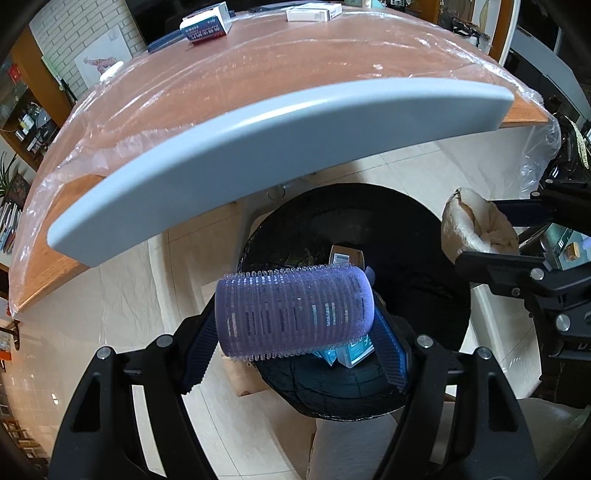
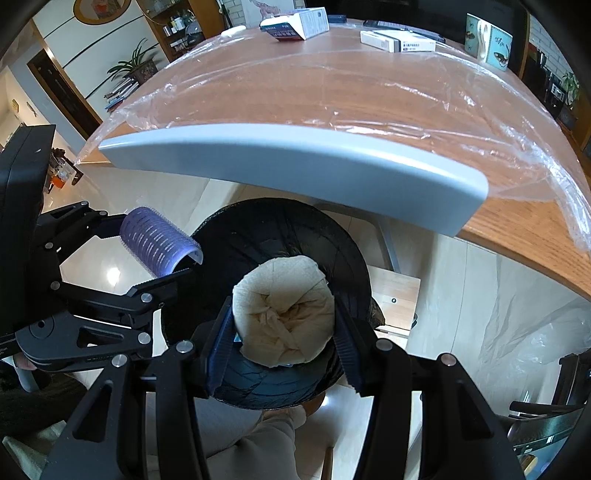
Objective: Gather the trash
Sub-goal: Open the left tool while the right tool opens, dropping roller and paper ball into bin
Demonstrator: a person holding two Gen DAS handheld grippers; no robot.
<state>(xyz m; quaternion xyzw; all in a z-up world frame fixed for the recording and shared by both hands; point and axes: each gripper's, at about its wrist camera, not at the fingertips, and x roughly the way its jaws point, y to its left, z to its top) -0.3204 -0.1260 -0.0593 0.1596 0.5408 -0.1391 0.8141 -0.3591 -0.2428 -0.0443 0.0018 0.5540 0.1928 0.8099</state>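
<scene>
Left gripper (image 1: 295,314): its fingers (image 1: 391,347) are clamped on a purple hair roller (image 1: 295,310), which lies crosswise between the blue ribbed pads. In the right wrist view this gripper (image 2: 162,243) sits at 9 o'clock of the bin.
Right gripper (image 2: 284,317): its fingers (image 2: 221,332) are clamped on a crumpled ball of beige tissue (image 2: 284,314). In the left wrist view the gripper (image 1: 476,229) enters from 3 o'clock, with the tissue (image 1: 476,225) at its tip.
Trash bin (image 1: 417,273): round, lined with a black bag, standing on the pale tiled floor (image 1: 122,288) below the desk edge. Both grippers point steeply down over its mouth; the roller and the tissue each hang above the opening.
Bin contents: blue-and-white packaging (image 1: 351,354) lies inside, partly hidden behind the roller.
Desk (image 1: 280,74): wooden top at 12 o'clock, covered by a clear plastic sheet (image 1: 369,48), with a grey rounded rim (image 1: 258,147) along its near edge.
On the desk: a blue-and-white box (image 1: 207,22) at 11 o'clock and a flat white box (image 1: 314,13) at 12 o'clock, both well apart from the bin.
Person: a trouser leg (image 2: 255,439) shows at 6 o'clock in the right wrist view.
</scene>
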